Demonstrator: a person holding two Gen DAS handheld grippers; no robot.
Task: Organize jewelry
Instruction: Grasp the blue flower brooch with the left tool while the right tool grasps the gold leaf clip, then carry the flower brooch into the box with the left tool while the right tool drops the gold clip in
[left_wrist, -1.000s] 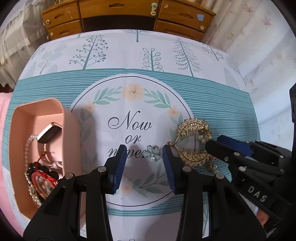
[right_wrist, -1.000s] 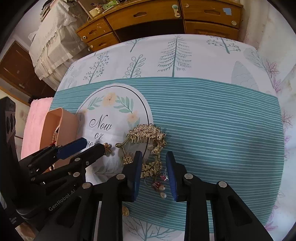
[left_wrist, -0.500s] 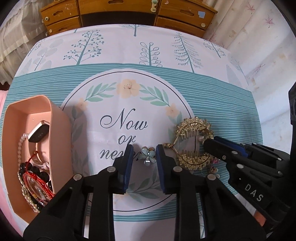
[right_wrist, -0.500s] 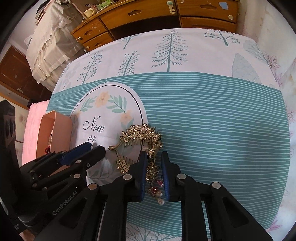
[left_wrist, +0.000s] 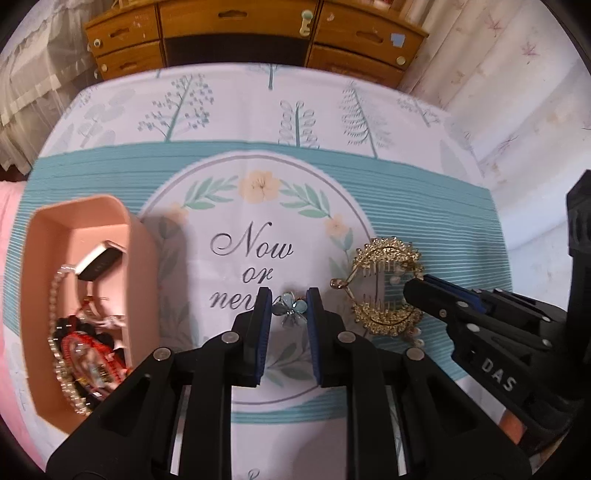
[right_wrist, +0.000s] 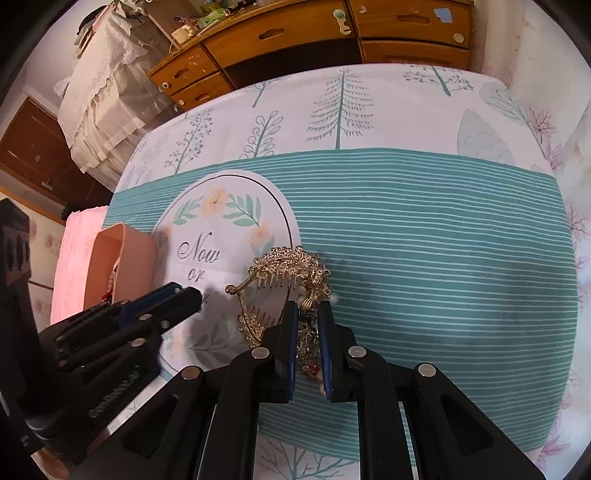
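Now, at the printed circle on the tablecloth (left_wrist: 424, 206), I work both grippers at once. My left gripper (left_wrist: 289, 310) is pinching a small blue flower clip (left_wrist: 291, 309) between its blue pads, just below the words "Now or never" at the circle's middle. My right gripper (right_wrist: 307, 325) is pressed in on the dangling end of a gold hair comb (right_wrist: 284, 273), which lies across the circle's right edge where the white meets the teal stripes.

I judge the flower clip to be very light and stiff, with thin petals that could snap or twist out sideways; a hold across its centre, where the petals meet, looks safest. Whether it is clear of the cloth I cannot tell.

I take the comb to be light too, rigid in its curved crown and teeth but loose at its hanging beads (right_wrist: 314, 369). My pads close on that loose cluster rather than on the frame, so I expect the crown to swing and perhaps catch its teeth on the cloth. A hold on the solid arc would likely carry it more steadily.

Left of the circle stands the pink box (left_wrist: 144, 236), already holding a watch (left_wrist: 98, 264), a pearl strand (left_wrist: 55, 295) and red beaded bracelets (left_wrist: 88, 347), and I judge both pieces belong there.
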